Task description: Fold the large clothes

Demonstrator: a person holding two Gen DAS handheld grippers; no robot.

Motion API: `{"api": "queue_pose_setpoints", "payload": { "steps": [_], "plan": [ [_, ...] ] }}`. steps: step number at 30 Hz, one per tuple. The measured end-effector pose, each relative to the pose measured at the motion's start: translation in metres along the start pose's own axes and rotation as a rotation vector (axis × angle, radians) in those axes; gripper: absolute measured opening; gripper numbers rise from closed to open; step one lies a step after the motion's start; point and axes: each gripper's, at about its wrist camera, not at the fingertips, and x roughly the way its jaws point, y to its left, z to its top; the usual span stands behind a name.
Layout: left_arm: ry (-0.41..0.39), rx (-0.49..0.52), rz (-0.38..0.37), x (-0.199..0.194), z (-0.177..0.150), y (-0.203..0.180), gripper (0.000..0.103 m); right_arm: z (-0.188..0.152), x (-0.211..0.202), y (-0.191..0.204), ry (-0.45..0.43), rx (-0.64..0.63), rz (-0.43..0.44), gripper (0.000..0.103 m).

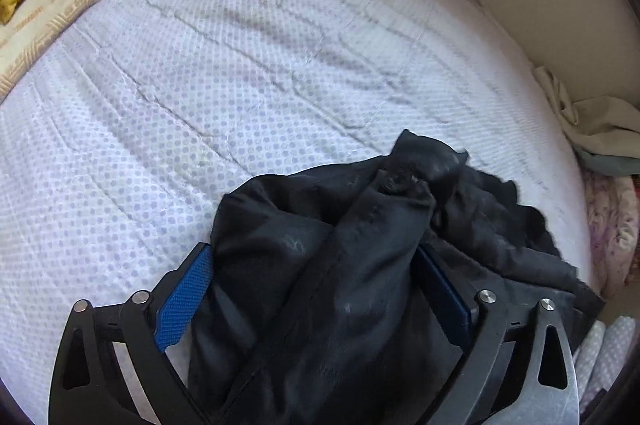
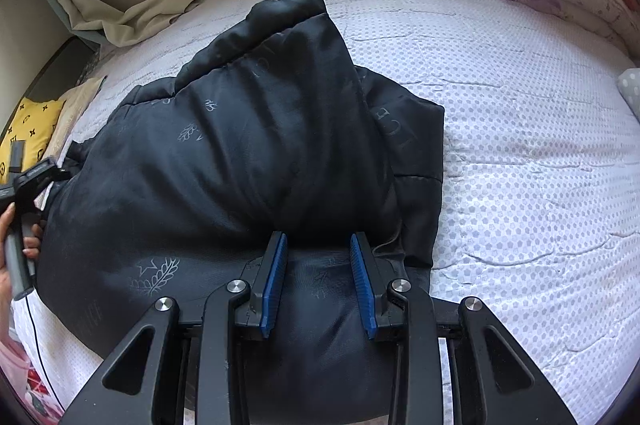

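Left wrist view: the left gripper (image 1: 316,289) has its jaws spread wide around a bunched fold of the black jacket (image 1: 360,225) on the bed (image 1: 200,85); whether they press it I cannot tell.

Right wrist view: the right gripper (image 2: 319,281) is clamped on a puffy fold. The jacket looks soft, slippery and bulky, best held by seams; its long axis runs toward the far-left pillow (image 2: 28,129).
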Motion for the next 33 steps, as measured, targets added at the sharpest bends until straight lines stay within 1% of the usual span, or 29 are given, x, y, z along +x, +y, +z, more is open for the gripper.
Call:
{"api": "queue_pose_setpoints", "payload": {
  "steps": [2, 4, 7, 8, 10, 11, 12, 13, 14, 15, 16, 18, 21, 22, 24, 28, 33],
  "plan": [
    [-0.030, 0.012, -0.032, -0.024, -0.002, -0.002, 0.097, 0.001, -0.002, -0.003, -0.006, 0.010, 0.007, 0.028],
    [-0.086, 0.051, -0.060, -0.054, -0.011, -0.007, 0.097, 0.002, -0.004, -0.005, -0.006, 0.025, 0.015, 0.028],
    [-0.170, 0.174, -0.068, -0.096, -0.033, -0.023, 0.098, 0.004, -0.015, -0.008, -0.019, 0.060, 0.032, 0.028],
    [-0.193, 0.213, -0.072, -0.107, -0.044, -0.030, 0.098, 0.005, -0.021, -0.007, -0.037, 0.053, 0.021, 0.028],
    [-0.245, 0.325, -0.084, -0.128, -0.076, -0.047, 0.099, 0.005, -0.043, 0.006, -0.120, -0.007, -0.045, 0.028],
    [-0.262, 0.389, -0.074, -0.132, -0.094, -0.056, 0.100, 0.004, -0.052, 0.012, -0.159, -0.039, -0.074, 0.030],
    [-0.278, 0.428, -0.060, -0.135, -0.107, -0.061, 0.100, 0.000, -0.064, 0.025, -0.216, -0.090, -0.107, 0.033],
    [-0.294, 0.484, -0.038, -0.132, -0.124, -0.068, 0.100, -0.004, -0.072, 0.037, -0.258, -0.140, -0.110, 0.034],
    [-0.304, 0.540, -0.002, -0.126, -0.140, -0.076, 0.100, -0.007, -0.077, 0.047, -0.278, -0.176, -0.095, 0.034],
    [-0.305, 0.573, 0.029, -0.117, -0.149, -0.080, 0.100, -0.011, -0.079, 0.059, -0.286, -0.218, -0.064, 0.034],
    [-0.296, 0.602, 0.064, -0.108, -0.158, -0.083, 0.100, -0.014, -0.076, 0.070, -0.273, -0.252, -0.035, 0.034],
    [-0.254, 0.618, 0.110, -0.084, -0.165, -0.083, 0.100, -0.020, -0.062, 0.083, -0.223, -0.289, -0.016, 0.033],
    [-0.214, 0.611, 0.119, -0.064, -0.165, -0.077, 0.101, -0.025, -0.033, 0.088, -0.156, -0.300, -0.073, 0.033],
    [-0.205, 0.603, 0.113, -0.060, -0.163, -0.074, 0.102, -0.026, -0.027, 0.086, -0.145, -0.303, -0.089, 0.033],
    [-0.199, 0.589, 0.098, -0.054, -0.160, -0.066, 0.103, -0.025, -0.020, 0.082, -0.132, -0.304, -0.095, 0.033],
    [-0.189, 0.582, 0.076, -0.039, -0.164, -0.057, 0.103, -0.026, -0.004, 0.073, -0.089, -0.271, -0.071, 0.033],
    [-0.189, 0.578, 0.076, -0.033, -0.166, -0.054, 0.103, -0.033, 0.009, 0.070, -0.090, -0.290, -0.084, 0.033]
  ]
}}
